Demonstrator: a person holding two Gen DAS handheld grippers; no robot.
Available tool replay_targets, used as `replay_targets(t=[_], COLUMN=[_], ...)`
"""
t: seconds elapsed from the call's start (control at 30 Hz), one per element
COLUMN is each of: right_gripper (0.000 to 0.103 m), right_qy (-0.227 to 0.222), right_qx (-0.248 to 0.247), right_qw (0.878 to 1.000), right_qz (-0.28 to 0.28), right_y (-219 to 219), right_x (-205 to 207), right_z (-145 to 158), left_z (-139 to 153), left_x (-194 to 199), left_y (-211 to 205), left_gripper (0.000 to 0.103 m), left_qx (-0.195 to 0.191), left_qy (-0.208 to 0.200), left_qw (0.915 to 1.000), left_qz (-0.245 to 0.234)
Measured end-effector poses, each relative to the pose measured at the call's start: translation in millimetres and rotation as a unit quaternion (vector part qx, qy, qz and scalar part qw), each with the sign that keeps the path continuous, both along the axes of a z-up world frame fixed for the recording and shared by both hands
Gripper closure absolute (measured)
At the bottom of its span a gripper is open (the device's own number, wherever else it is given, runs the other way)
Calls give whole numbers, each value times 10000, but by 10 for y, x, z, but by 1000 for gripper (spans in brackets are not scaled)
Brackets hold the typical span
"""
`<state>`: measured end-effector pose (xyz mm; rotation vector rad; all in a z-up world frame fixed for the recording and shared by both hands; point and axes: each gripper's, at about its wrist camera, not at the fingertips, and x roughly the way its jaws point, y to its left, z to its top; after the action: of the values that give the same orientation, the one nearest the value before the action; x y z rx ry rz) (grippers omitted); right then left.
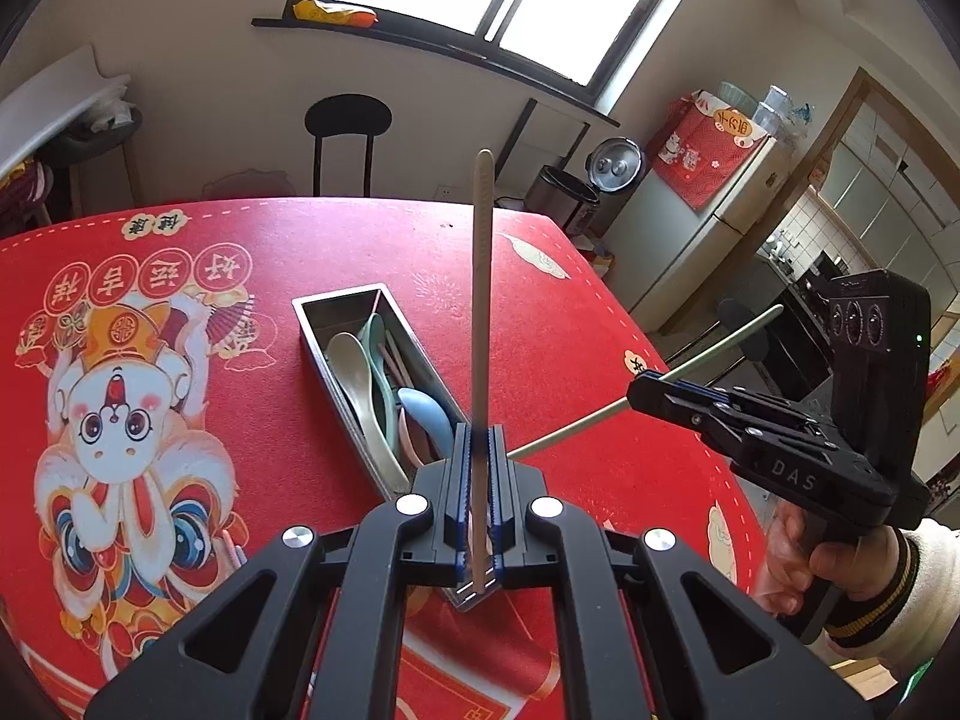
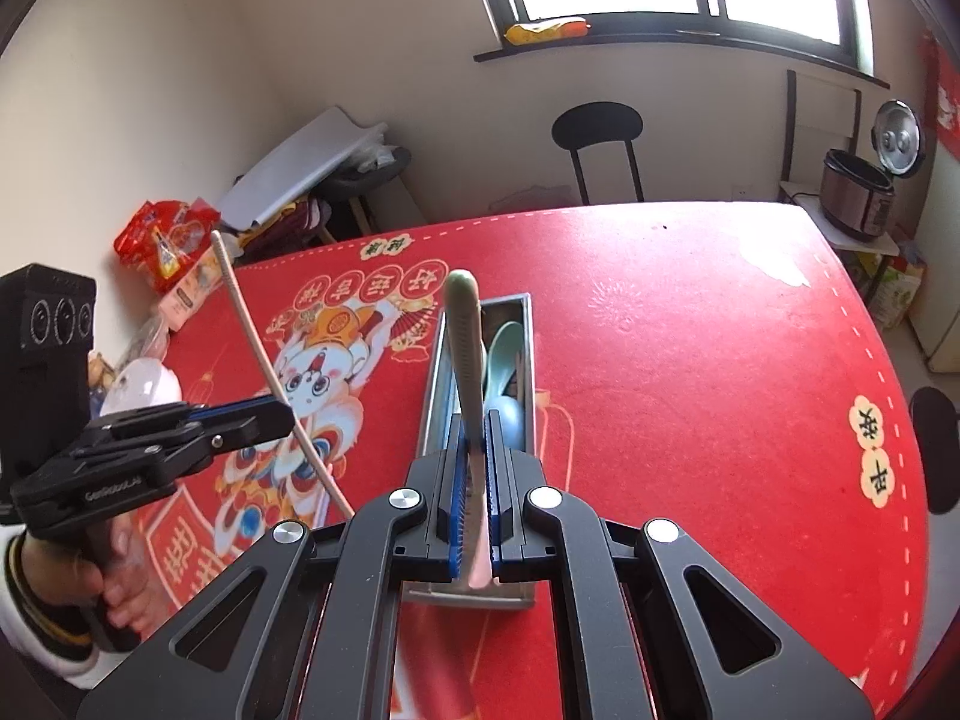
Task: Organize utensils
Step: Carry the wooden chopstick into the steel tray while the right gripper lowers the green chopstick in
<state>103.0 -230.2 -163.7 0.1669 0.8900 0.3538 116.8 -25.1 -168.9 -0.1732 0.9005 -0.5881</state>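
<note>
Red table mat (image 1: pixel 372 240), left claw (image 1: pixel 478 438) clamping beige chopstick (image 1: pixel 482 300), right claw (image 2: pixel 476 438) clamping green chopstick (image 2: pixel 465 348)

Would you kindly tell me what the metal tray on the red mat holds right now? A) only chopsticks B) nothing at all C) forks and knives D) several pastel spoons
D: the metal tray holds several pastel spoons, beige, green, blue and pink, lying lengthwise inside it.

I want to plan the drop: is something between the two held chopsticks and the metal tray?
Nothing visible blocks the way. The beige chopstick and the green chopstick hang above the open metal tray, which already holds spoons.
</note>
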Motion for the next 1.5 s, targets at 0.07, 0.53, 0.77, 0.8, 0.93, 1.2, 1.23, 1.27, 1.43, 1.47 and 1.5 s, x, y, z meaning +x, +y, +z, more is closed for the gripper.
replay_targets(t=[0.07, 0.53, 0.77, 0.8, 0.93, 1.2, 1.23, 1.27, 1.43, 1.47, 1.5], right_gripper=[97, 97, 97, 97, 97, 97, 97, 97, 97, 97, 97], right_qy=[61, 649, 711, 727, 887, 1037, 1039, 1049, 1103, 1115, 1120], right_qx=[-147, -843, -725, -744, -840, -932, -914, -899, -893, -904, -898], right_qw=[9998, 9903, 9895, 9890, 9866, 9848, 9848, 9852, 9855, 9857, 9860], right_qz=[78, 890, 1029, 1053, 1078, 1040, 1046, 1019, 930, 883, 851], right_y=[-35, 102, 127, 135, 149, 220, 244, 264, 380, 398, 418], right_x=[-43, -16, -31, -33, -17, 210, 269, 328, 624, 677, 725], right_z=[-10, -87, 43, 38, -58, -310, -335, -350, -516, -564, -607], left_z=[-53, -276, -168, -179, -255, -475, -523, -567, -766, -793, -817], left_x=[21, 145, 163, 169, 179, 321, 360, 398, 594, 628, 661], left_y=[-65, -119, -87, -100, -130, -132, -123, -118, -66, -63, -65], left_gripper=[98, 98, 98, 98, 98, 98, 98, 98, 98, 97, 97], left_qx=[24, 153, -6, 19, 82, 223, 217, 236, 196, 233, 269], left_qy=[44, 189, 107, 118, 214, 428, 509, 574, 963, 992, 1022], left_qw=[10000, 9997, 9999, 9999, 9997, 9987, 9983, 9978, 9943, 9938, 9934], left_qz=[-65, 20, 54, 43, 50, 176, 206, 249, 416, 439, 452])
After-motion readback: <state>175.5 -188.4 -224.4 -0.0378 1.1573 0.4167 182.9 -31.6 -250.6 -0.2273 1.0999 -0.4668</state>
